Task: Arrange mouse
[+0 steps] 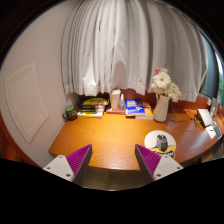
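Looking out over the desk [110, 140], we find the gripper [112, 160] hanging back from it with the jaws standing wide apart and nothing between them; the two purple pads [76, 158] frame bare wood. So we read the task as barely begun: nothing is held, nothing is touched.

The mouse [160, 143] sits ahead and off to the right, just beyond the right finger, a dark rounded shape resting on what looks like a pale yellowish mouse mat [163, 149]. It's small in this view, so we can't say which way it points or whether it lies square on the mat. What's left, as we judge it, is everything: swing right, come down over the mouse, close on it and set it where it belongs.

Farther back, a white vase of flowers [163, 96] stands near the mouse, close enough that we'd mind it on the approach. Along the rear edge, under the white curtains [125, 45], we see a stack of books [92, 106] and a blue box [134, 105] beside a pale cup [115, 99].

As for writing, we can read none: the book covers and the box show colour only, no brand or label legible.
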Motion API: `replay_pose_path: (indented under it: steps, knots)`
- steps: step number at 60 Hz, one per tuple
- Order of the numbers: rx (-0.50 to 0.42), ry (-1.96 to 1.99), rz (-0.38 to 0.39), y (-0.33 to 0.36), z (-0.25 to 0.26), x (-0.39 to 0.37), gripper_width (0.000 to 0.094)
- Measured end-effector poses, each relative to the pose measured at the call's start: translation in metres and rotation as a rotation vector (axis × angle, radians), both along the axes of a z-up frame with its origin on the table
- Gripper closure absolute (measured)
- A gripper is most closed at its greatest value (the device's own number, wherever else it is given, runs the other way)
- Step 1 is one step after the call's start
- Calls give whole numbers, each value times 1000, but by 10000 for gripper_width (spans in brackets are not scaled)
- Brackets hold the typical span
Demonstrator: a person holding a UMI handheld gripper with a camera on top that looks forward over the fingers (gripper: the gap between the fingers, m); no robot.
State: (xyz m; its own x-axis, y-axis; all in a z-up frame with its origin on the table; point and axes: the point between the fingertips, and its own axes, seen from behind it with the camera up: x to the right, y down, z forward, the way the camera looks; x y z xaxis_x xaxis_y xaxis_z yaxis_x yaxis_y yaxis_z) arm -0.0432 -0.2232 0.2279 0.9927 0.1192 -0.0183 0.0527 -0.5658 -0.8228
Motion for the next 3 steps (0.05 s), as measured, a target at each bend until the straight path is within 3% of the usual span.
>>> replay_pose_path:
  steps: [3]
  knots:
    - [2,0,-3,-1,1,1,74]
